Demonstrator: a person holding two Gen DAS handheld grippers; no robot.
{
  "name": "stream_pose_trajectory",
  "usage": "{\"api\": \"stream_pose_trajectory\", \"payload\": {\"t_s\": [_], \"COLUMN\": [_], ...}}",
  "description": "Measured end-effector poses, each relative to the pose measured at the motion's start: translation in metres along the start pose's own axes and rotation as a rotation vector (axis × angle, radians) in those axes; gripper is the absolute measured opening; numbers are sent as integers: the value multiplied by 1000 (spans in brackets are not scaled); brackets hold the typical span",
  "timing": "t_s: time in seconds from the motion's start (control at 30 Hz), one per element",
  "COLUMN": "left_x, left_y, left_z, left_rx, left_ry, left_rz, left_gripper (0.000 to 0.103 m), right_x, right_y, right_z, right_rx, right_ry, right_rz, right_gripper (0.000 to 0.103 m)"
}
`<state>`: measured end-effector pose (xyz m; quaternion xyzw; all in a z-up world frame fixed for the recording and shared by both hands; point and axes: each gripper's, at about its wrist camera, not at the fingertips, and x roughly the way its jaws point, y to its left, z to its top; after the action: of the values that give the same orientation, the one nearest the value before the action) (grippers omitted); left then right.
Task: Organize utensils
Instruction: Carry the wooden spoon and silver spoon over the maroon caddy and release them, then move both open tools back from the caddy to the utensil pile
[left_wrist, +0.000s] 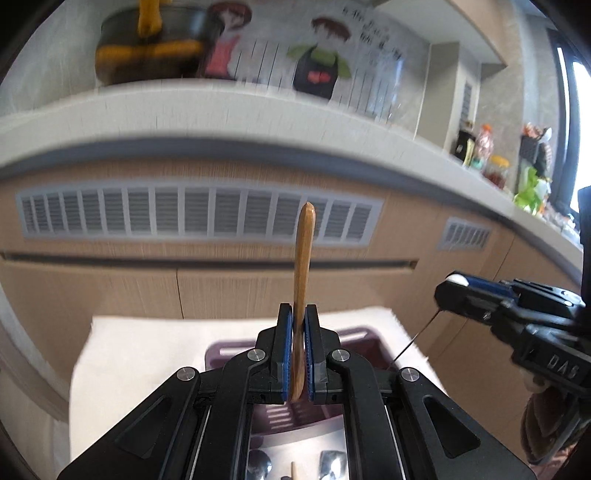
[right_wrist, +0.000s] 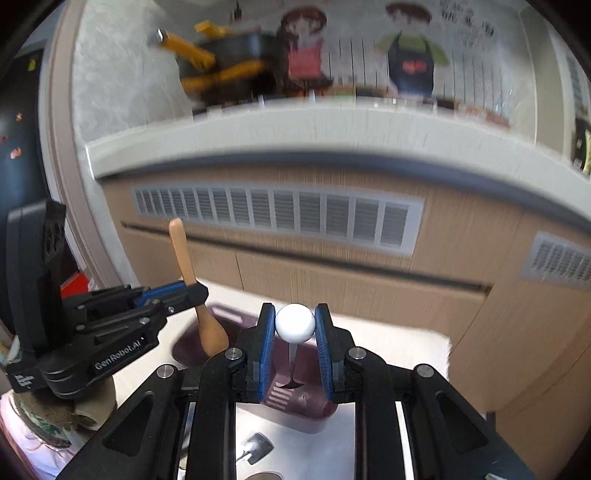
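Observation:
My left gripper (left_wrist: 299, 310) is shut on a wooden spoon (left_wrist: 303, 258), whose handle points up and away. In the right wrist view this left gripper (right_wrist: 195, 290) holds the wooden spoon (right_wrist: 212, 332) with its bowl hanging down over a purple basket (right_wrist: 221, 314). Between the blue pads of my right gripper (right_wrist: 295, 314) sits the white ball end (right_wrist: 295, 325) of a thin-stemmed utensil, and the gripper is shut on it. Its stem drops toward the basket. The left wrist view has the right gripper (left_wrist: 454, 288) at the right, above the purple basket (left_wrist: 358, 332).
The basket stands on a white cloth (left_wrist: 147, 350). A metal utensil (right_wrist: 258, 446) lies on a shiny surface below. Beyond is a wooden cabinet front with vent grilles (left_wrist: 199, 218), a pale counter (left_wrist: 258, 110) with a dark pot (left_wrist: 147, 51), and jars (left_wrist: 495, 166) at the right.

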<state>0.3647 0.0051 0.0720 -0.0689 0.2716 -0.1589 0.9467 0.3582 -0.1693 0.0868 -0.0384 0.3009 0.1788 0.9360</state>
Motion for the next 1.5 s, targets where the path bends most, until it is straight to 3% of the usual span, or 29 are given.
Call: {"api": "stream_pose_trajectory", "payload": {"t_s": [0.17,0.23,0.3,0.37,0.47,0.53,0.6,0.73,0.93,1.17,1.23,1.5], "left_x": [30,36,36,30,19,10,-2,-21,-37,-61,-66,-68], "left_y": [13,19,22,24,25,25,25,30,34,46,51,67], "left_z": [-21,-26,-28,-30,-34,-38,-47,-69,-116,-159,-166,-179], "left_rx": [-20,-39,-57,-59,-54,-53,-53,-78,-114,-133,-145,-202], "left_ry": [78,103,105,95,82,78,77,106,193,221,220,241], "left_rz": [-3,-6,-6,0,13,26,42,58,91,185,199,191], "left_gripper": [8,16,22,25,41,53,57,75,85,95,99,100], "right_x": [40,46,47,41,24,14,5,-5,4,11,14,31], "right_y": [-7,-9,-10,-8,-1,5,9,19,27,30,30,27], "right_z": [-17,-22,-25,-26,-29,-33,-41,-62,-112,-158,-169,-187], "right_rx": [24,39,39,24,-7,-25,-35,-40,-1,135,165,311], "right_ry": [102,126,131,116,79,67,79,147,251,309,330,382], "right_rz": [-8,-2,-16,-51,-114,-135,-145,-162,-170,-194,-178,-86], "right_gripper": [21,22,27,43,63,67,68,82,84,97,97,99]}}
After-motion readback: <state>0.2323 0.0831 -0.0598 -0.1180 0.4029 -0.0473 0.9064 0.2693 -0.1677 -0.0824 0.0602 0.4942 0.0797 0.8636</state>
